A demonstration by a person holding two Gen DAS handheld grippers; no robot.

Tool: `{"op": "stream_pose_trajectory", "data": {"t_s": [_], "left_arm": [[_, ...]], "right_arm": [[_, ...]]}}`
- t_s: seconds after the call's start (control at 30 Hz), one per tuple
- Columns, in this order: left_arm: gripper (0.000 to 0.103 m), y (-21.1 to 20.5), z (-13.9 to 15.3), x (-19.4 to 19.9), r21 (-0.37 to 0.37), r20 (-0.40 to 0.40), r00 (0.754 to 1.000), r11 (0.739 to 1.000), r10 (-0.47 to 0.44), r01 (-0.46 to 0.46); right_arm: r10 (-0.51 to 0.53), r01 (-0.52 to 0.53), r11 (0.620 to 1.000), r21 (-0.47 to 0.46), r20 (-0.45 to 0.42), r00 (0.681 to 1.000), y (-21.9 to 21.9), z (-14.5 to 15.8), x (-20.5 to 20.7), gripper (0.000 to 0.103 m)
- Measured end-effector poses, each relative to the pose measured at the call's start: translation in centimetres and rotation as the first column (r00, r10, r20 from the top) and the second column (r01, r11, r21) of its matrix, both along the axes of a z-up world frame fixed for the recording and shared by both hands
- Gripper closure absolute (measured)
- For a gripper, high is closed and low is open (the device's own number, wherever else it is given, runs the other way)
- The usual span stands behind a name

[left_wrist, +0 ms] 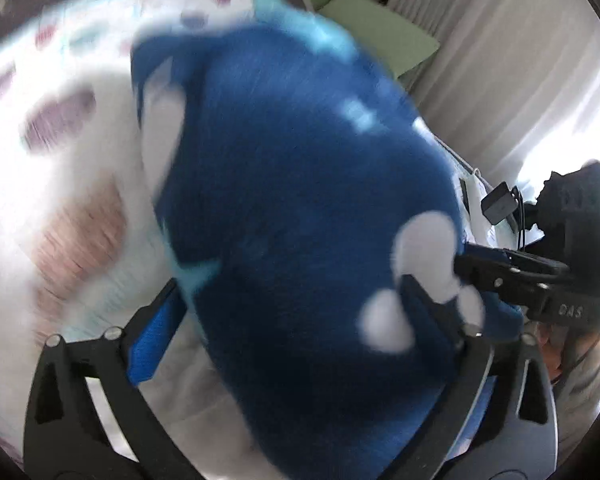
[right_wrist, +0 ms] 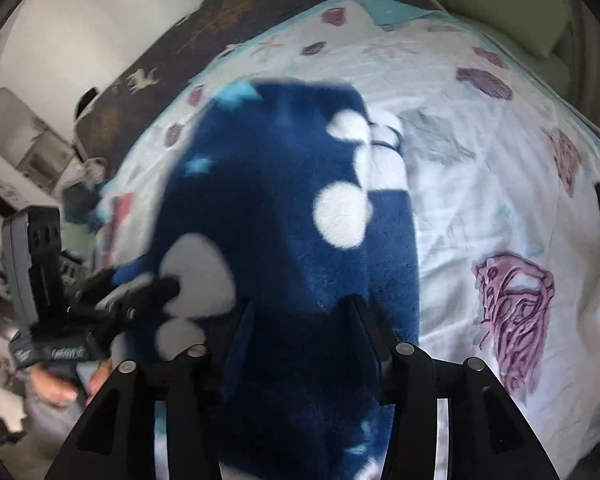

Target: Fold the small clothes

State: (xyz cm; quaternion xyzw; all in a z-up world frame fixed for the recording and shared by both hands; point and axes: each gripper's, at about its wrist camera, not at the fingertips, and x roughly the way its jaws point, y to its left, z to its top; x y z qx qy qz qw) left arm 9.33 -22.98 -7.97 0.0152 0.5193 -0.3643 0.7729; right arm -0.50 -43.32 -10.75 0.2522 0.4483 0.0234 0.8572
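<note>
**Blue fleece garment on bed — both grippers at its edges**

Blue fleece garment (right_wrist: 284, 216), patterned with white spots and pale stars, spread over white bedsheet (right_wrist: 480, 184) printed with purple shells. Left gripper (left_wrist: 288, 300) spread wide, fleece lying between its fingers, pads not pressing. Right gripper (right_wrist: 296, 312) partly parted — fleece between the fingers, grip released. Green cushions (right_wrist: 512, 8) beyond the bed's far edge. Motion blur across both views.
</note>
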Motion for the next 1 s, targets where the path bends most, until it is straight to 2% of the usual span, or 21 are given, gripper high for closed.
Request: {"op": "stream_pose_trajectory", "data": {"t_s": [0.07,0.13,0.17,0.23,0.27,0.37,0.47,0.6,0.67,0.7,0.73,0.87,1.0], "left_arm": [[0.0,1.0,-0.7,1.0,-0.061,-0.14,0.989,0.997,0.04,-0.049],[0.0,1.0,0.0,0.6,-0.042,-0.09,0.995,0.998,0.036,-0.04],[0.0,0.9,0.7,0.0,-0.02,-0.029,0.999,0.999,0.032,-0.033],[0.0,0.8,1.4,-0.4,-0.007,0.012,0.999,0.999,0.035,-0.035],[0.0,0.8,1.4,-0.2,-0.008,0.006,0.999,0.999,0.036,-0.036],[0.0,1.0,0.8,0.5,-0.037,-0.053,0.998,0.999,0.035,-0.037],[0.0,1.1,0.3,1.0,-0.061,-0.095,0.995,0.997,0.031,-0.037],[0.0,1.0,0.2,1.2,-0.068,-0.09,0.996,0.998,0.011,-0.017],[0.0,0.9,0.0,1.4,-0.069,-0.09,0.996,0.998,0.004,-0.01],[0.0,1.0,0.0,1.5,-0.072,-0.091,0.996,0.997,0.0,-0.007],[0.0,1.0,-0.1,1.7,-0.08,-0.095,0.995,0.997,-0.008,0.0],[0.0,0.7,-0.9,2.4,-0.121,-0.134,0.99,0.993,-0.032,0.016],[0.0,1.1,-2.4,3.4,-0.191,-0.228,0.972,0.981,-0.065,0.02]], "right_arm": [[-0.015,0.015,1.0,-0.009,-0.005,1.0,0.0,0.5,-0.2,0.051],[-0.005,0.005,1.0,-0.024,0.002,1.0,0.2,1.4,-0.6,0.047],[0.006,-0.006,0.999,-0.039,0.006,1.0,0.2,1.7,-0.9,0.042],[0.011,-0.01,0.999,-0.036,0.018,1.0,-0.3,2.1,-1.2,0.032],[0.007,-0.006,1.0,-0.029,0.034,0.999,-0.9,2.5,-1.4,0.022],[-0.053,0.058,0.997,-0.046,0.094,0.994,-3.1,3.4,-1.9,0.008],[-0.046,0.046,0.999,0.01,0.078,0.996,-5.0,2.7,-1.2,0.008],[0.0,-0.002,0.987,0.163,0.015,1.0,-6.1,-0.2,0.7,0.008],[0.04,-0.04,0.979,0.2,0.003,0.999,-5.9,-1.4,1.6,0.007],[0.057,-0.056,0.974,0.218,0.003,0.998,-5.9,-2.0,2.0,0.006],[0.067,-0.066,0.969,0.24,0.003,0.998,-6.0,-2.6,2.4,0.0],[0.111,-0.113,0.933,0.343,0.025,0.993,-6.7,-4.5,3.4,0.0],[0.152,-0.163,0.92,0.355,0.059,0.987,-6.7,-4.8,3.8,0.0]]}}
